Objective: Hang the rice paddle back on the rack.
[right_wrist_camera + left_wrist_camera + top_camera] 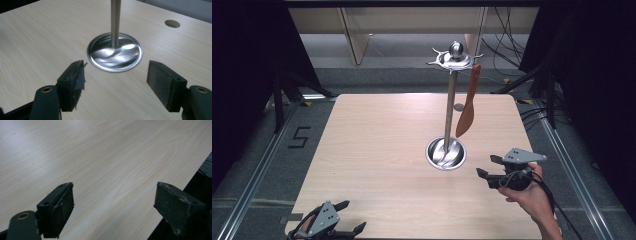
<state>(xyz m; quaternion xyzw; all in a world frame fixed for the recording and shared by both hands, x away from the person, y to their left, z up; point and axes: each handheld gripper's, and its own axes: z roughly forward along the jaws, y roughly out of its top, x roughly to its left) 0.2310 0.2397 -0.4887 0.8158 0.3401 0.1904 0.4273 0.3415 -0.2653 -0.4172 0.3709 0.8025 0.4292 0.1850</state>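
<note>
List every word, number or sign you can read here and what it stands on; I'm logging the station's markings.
"5": a black numeral marked on the grey floor left of the table, seen in the high view.
No other text: the metal stand, the brown spatula hanging from it, and the two hand-held grippers, left and right, carry no readable label.

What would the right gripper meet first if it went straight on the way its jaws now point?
Most likely the round dish base of the metal stand, then its upright pole. The right gripper is open, with bare tabletop between it and the base. Its exact height is unclear.
</note>
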